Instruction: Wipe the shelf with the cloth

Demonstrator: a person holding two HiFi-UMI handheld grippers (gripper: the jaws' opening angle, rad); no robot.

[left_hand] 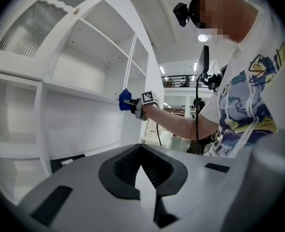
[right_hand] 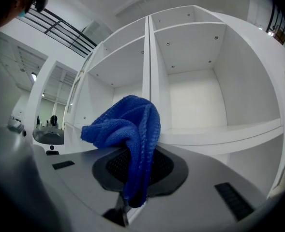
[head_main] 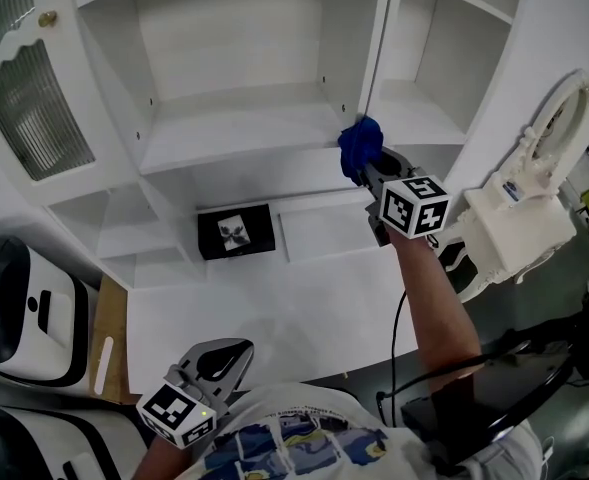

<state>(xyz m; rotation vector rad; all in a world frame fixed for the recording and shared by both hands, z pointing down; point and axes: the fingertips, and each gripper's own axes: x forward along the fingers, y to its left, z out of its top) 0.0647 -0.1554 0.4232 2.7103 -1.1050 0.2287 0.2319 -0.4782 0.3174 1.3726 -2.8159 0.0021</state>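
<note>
- White shelf unit (head_main: 394,28): open compartments, split by an upright divider (head_main: 377,38).
- Shelf (head_main: 239,128): the board left of the divider, bare white.
- Bench (head_main: 274,338): white, below the compartments.
- My left gripper (head_main: 217,361): held low over the near bench edge, well apart from the shelf. Jaws together, nothing between them (confirmed in its own view (left_hand: 141,151)).
- My right gripper (head_main: 367,173): reached out to the shelf's front right corner, just beside the divider. Jaws clamped on the cloth (right_hand: 135,178).
- Black card (head_main: 236,232): flat in the recess under the shelf.
- Cloth (head_main: 360,146): blue, bunched above the jaws (right_hand: 127,124), at the shelf's front edge; I cannot tell whether it touches.
</note>
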